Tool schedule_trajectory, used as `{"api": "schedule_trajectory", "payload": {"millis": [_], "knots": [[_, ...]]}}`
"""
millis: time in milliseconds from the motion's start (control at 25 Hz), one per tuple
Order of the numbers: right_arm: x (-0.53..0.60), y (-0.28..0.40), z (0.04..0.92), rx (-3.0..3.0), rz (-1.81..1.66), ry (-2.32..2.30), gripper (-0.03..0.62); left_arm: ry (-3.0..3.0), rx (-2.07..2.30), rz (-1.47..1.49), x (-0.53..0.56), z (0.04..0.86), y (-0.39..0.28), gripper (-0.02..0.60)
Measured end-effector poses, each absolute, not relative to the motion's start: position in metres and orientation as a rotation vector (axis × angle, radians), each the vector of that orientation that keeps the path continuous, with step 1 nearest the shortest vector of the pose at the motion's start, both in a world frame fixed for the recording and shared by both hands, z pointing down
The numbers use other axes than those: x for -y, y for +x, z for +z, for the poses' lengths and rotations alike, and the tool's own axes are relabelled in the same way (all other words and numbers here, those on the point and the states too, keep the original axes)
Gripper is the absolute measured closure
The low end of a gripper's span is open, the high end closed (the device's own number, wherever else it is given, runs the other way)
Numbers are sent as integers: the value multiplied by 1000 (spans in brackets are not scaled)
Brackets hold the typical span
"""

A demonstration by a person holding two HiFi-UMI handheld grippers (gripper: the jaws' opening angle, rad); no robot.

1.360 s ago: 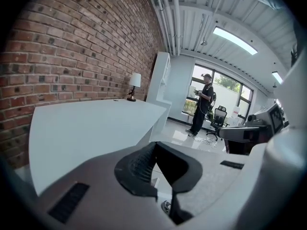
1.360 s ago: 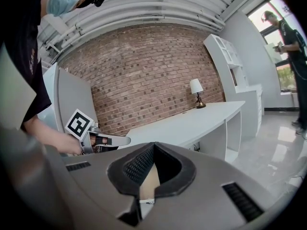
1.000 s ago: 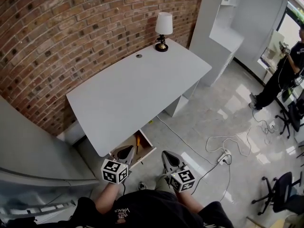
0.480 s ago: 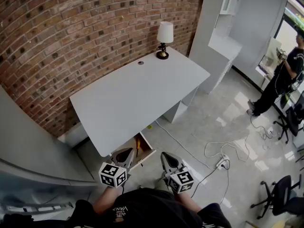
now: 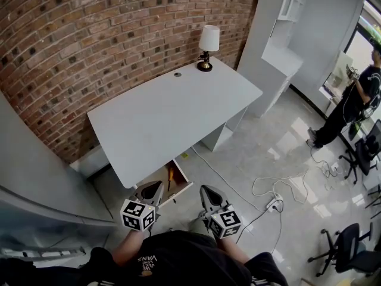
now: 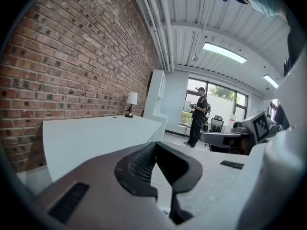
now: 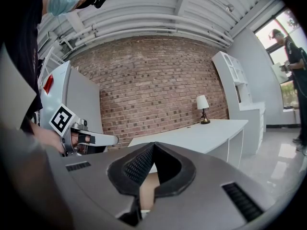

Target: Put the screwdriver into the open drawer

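lower centre-left: left gripper [image 5: 151, 190], jaws pressed tip to tip, nothing held. just right, below the white desk [image 5: 172, 109] edge: open drawer [image 5: 184, 187], orange-handled screwdriver [image 5: 170, 174] lying inside. further right: right gripper [image 5: 209, 193], jaws likewise together, empty.

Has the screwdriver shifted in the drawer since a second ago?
No. The screwdriver lies at the same spot inside the open drawer, just below the desk edge.
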State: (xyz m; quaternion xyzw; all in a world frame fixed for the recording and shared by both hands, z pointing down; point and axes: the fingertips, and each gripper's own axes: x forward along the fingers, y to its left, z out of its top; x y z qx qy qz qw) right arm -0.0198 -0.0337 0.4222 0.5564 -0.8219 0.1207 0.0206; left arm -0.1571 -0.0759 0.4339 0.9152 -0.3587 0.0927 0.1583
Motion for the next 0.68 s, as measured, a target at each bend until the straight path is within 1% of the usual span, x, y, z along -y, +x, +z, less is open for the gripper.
{"api": "schedule_trajectory", "payload": {"millis": [680], "knots": [[27,-18,424,2529,353,1752,599,2623,1021,273,61,436,-167,574]]}}
